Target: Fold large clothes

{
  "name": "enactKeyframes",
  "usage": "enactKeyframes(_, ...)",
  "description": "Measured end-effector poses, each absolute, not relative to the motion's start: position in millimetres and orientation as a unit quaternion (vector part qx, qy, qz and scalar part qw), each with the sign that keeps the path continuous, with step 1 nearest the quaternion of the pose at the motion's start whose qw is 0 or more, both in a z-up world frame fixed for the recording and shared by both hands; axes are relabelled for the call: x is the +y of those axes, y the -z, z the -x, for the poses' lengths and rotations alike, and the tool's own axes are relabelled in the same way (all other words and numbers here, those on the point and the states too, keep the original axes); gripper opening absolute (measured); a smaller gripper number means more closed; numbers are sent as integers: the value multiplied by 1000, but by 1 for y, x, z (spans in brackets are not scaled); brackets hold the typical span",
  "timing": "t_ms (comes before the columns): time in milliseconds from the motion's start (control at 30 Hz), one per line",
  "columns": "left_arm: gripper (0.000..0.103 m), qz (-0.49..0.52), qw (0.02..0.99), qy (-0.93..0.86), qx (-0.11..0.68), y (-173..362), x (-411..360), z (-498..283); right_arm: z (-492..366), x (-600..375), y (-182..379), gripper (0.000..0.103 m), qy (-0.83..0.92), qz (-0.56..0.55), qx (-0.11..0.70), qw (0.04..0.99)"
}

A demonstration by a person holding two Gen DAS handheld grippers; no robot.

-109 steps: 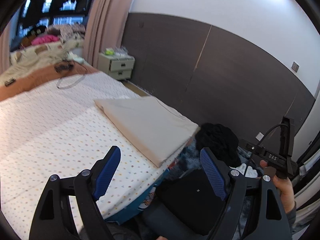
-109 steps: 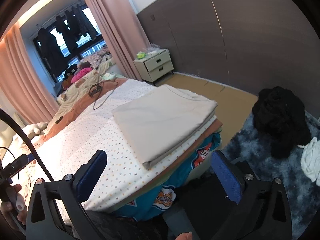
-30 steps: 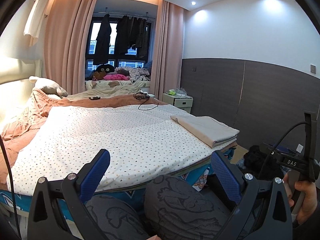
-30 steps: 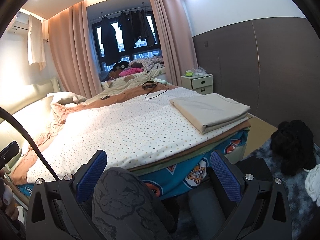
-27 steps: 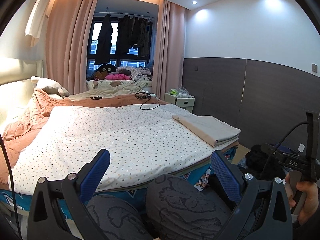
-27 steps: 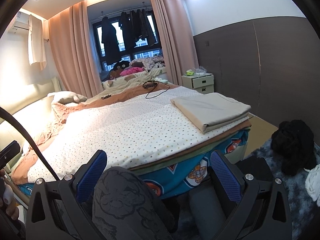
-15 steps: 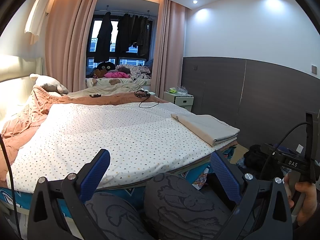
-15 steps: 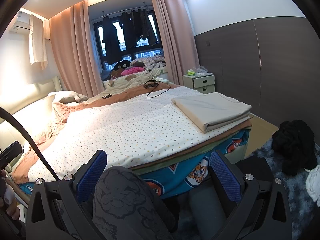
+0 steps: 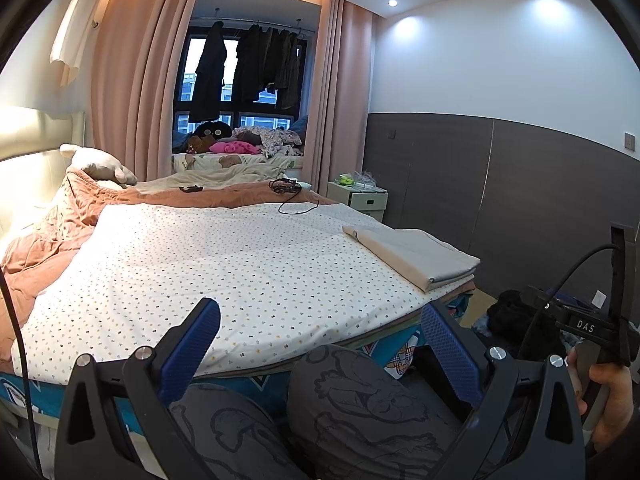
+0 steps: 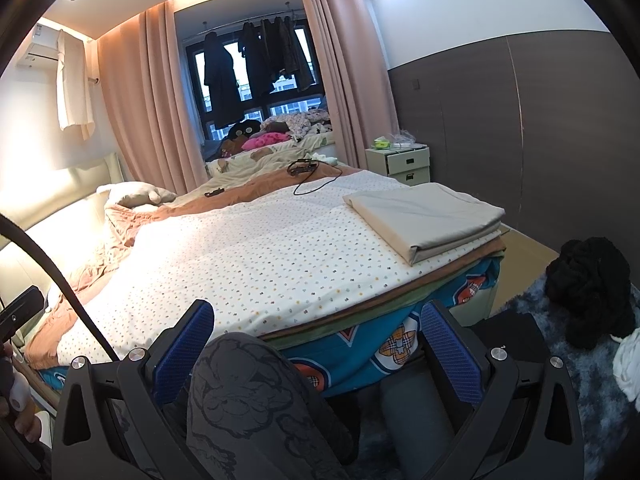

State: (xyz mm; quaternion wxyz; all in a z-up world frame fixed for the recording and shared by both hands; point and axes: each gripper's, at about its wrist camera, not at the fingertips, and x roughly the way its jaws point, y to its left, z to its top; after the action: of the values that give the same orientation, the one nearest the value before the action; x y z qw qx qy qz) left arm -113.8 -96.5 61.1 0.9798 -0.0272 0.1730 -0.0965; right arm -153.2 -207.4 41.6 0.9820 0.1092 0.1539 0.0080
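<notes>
The folded beige sheet is smooth matt cloth, lying on the bed, whose dotted cover is matt cotton-like fabric. Beside the cover, a rust-brown quilt looks soft and creased. Beyond the bed hang matt pink curtains in heavy folds. Both grippers, left and right, are matt black plastic with blue knurled pads (small bright metal screws on the frames). On the floor by the bed, a shaggy blue-grey rug.

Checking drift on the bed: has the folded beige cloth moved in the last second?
No. The folded beige cloth still lies at the dotted sheet's far right corner, same side as the nightstand. Both grippers are open and hold nothing.
</notes>
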Motion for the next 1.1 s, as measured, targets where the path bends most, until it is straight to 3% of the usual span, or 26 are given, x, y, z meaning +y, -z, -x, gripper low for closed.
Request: enactKeyframes(1100, 103, 34, 979, 96, 179, -59, -94, 113, 154, -207, -44, 103, -9, -111, 158, 981)
